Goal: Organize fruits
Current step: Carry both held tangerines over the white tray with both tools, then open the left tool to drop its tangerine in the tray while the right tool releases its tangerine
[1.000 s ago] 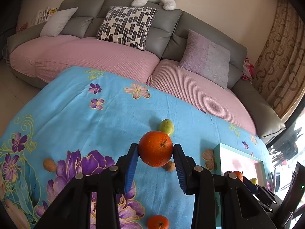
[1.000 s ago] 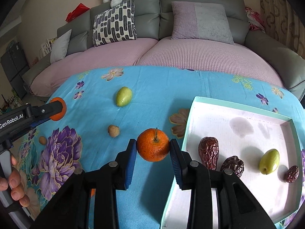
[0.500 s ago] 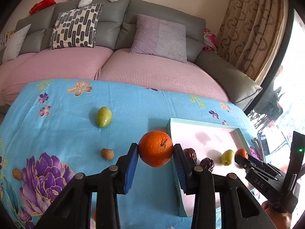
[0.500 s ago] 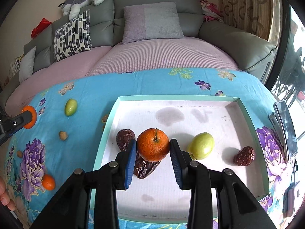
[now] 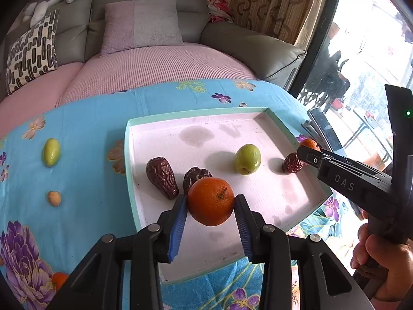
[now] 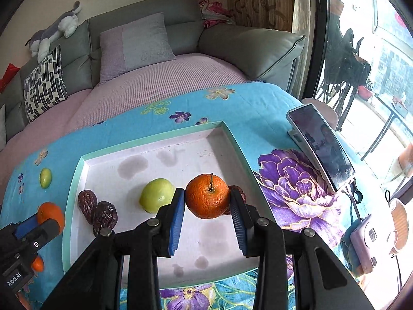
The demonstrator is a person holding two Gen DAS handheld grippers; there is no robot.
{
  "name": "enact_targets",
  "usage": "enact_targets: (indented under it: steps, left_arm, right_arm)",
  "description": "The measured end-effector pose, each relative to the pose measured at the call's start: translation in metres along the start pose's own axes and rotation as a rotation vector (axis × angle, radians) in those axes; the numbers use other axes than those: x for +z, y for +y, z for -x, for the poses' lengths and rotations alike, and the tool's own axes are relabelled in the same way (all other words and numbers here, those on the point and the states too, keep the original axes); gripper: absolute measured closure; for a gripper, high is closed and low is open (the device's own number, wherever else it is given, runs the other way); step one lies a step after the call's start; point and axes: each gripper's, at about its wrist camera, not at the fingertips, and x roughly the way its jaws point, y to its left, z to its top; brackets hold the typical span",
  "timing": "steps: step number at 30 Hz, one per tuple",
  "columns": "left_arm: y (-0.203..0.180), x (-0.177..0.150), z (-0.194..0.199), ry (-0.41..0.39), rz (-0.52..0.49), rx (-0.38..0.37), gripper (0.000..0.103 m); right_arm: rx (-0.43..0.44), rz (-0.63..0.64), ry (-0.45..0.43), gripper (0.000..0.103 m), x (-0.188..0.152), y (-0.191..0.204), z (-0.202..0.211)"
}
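Orange fruit sat squeezed in both grippers, left (image 5: 210, 202) and right (image 6: 207, 197), over the tray (image 5: 196, 115). Next, each likely had to go down and open its jaws.

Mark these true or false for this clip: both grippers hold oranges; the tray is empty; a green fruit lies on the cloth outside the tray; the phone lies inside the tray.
1. The left gripper and right gripper each clamp a round orange. True.
2. The white tray with mint-green rim is empty. False: it holds dark wrinkled dates and a green fruit.
3. A small green oval fruit lies on the blue floral cloth, outside the tray. True.
4. The dark smartphone lies inside the tray. False: it sits beyond the tray's right rim.
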Motion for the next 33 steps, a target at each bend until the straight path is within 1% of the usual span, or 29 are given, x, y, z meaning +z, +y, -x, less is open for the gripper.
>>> enact_targets:
  steps: [4,13,17,22,33]
  left_arm:
    - [-0.002,-0.004,-0.008,0.031,-0.011,0.008,0.063]
    - [0.019,-0.015,-0.023,0.084,0.029,0.054,0.063]
    - [0.021,-0.017,-0.029,0.100,0.028,0.074,0.063]
    - [0.021,-0.019,-0.036,0.123,0.021,0.077,0.063]
    - [0.021,-0.019,-0.037,0.129,0.016,0.079,0.063]
  right_arm:
    - [0.023,0.015,0.020,0.066,-0.002,0.004,-0.008]
    - [0.044,0.031,0.075,0.066,-0.009,0.008,-0.025]
    - [0.048,0.037,0.099,0.066,-0.012,0.009,-0.033]
    - [0.058,0.051,0.129,0.066,-0.016,0.013,-0.043]
    - [0.050,0.062,0.179,0.066,-0.022,0.015,-0.059]
